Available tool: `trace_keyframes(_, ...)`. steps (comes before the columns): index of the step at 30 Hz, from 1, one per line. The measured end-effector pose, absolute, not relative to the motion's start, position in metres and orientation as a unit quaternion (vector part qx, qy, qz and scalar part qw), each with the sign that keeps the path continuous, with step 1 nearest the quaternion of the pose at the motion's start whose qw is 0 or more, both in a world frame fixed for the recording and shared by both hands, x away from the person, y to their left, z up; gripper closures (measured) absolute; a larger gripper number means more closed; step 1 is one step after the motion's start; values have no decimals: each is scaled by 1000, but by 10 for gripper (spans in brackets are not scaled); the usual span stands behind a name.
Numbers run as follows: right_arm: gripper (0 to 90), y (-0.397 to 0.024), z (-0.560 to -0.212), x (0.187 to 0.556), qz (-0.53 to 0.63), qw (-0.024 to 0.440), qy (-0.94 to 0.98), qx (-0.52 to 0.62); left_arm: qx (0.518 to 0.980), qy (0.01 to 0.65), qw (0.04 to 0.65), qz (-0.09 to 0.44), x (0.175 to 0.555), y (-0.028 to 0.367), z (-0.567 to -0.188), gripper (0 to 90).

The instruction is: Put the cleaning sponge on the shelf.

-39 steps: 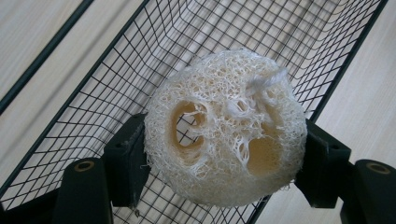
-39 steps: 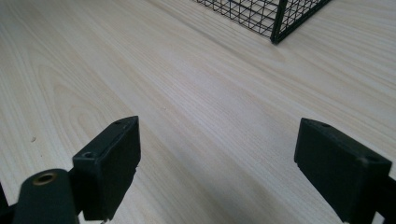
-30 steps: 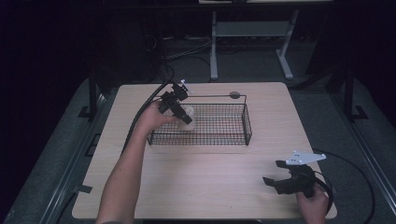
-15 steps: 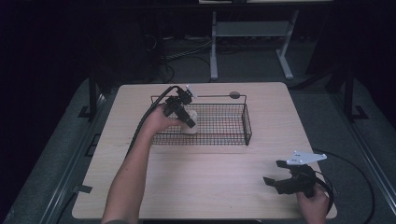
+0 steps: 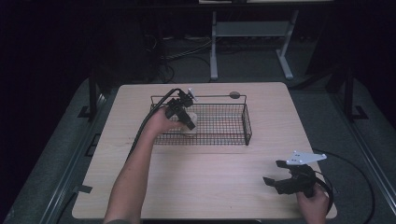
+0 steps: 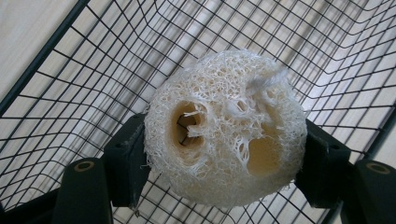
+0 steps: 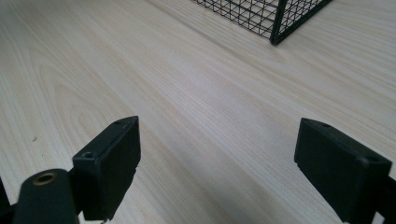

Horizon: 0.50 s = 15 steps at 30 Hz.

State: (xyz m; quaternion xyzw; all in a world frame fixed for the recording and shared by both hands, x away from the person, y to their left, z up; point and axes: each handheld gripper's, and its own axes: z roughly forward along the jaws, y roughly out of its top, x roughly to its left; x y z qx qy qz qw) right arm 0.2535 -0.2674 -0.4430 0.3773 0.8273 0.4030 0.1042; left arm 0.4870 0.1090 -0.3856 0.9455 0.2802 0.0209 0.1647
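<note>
Left gripper view: left tongs (image 6: 224, 154) clench the loofah (image 6: 224, 128) mid-frame inside the wire basket (image 6: 70, 93); lower before releasing. Right tongs (image 7: 217, 163) gape.

Dim, dark-edged high view; bright, sharp gripper views, soft shadows.
</note>
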Motion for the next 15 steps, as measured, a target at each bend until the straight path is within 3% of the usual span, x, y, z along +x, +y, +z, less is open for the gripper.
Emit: trace_keyframes(15, 142, -268, -443, 253, 403, 105, 827, 377, 945, 289, 151, 11, 490, 110, -393, 286)
